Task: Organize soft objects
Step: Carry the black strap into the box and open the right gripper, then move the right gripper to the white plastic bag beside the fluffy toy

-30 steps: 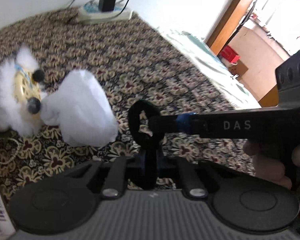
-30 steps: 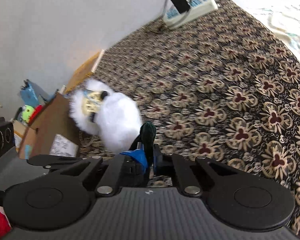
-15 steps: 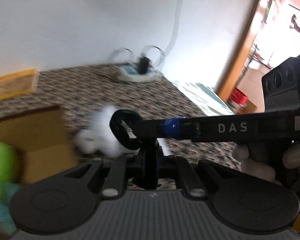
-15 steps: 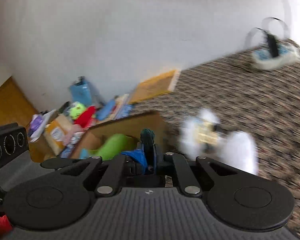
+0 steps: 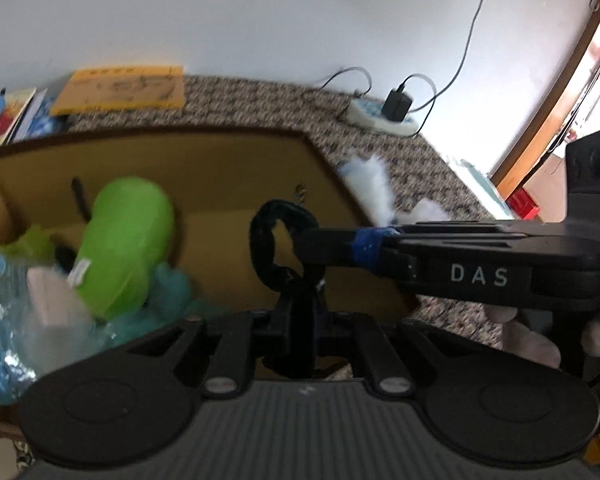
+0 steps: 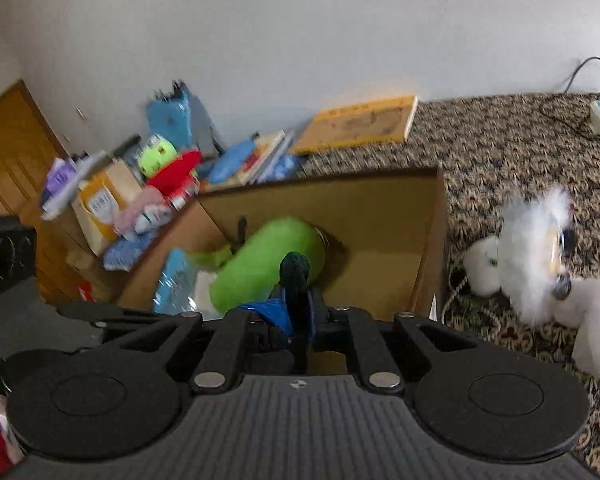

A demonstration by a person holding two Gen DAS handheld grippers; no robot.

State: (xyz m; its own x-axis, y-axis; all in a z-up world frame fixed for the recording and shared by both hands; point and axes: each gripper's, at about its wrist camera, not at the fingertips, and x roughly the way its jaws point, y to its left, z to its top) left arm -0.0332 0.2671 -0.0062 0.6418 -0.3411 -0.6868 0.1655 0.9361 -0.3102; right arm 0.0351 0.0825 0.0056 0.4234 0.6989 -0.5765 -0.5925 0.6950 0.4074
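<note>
Both grippers are shut on one dark green fuzzy scrunchie (image 5: 278,236), held in the air over an open cardboard box (image 5: 228,168). My left gripper (image 5: 298,300) pinches its lower part. My right gripper (image 5: 312,236) comes in from the right and pinches its side. In the right wrist view the scrunchie (image 6: 295,276) sticks up from my right gripper (image 6: 300,316). A green plush toy (image 6: 268,264) lies inside the box (image 6: 428,240); it also shows in the left wrist view (image 5: 128,240). A white fluffy toy (image 6: 540,264) lies on the patterned bedspread right of the box.
A yellow flat box (image 6: 360,124) and a pile of books, bags and toys (image 6: 160,176) lie by the white wall. A power strip with charger (image 5: 384,118) sits at the bed's far side. Blue plastic packaging (image 5: 4,304) lies in the box.
Both grippers, holding the scrunchie together, have swung left from above the bedspread and the white toy to above the cardboard box with the green plush.
</note>
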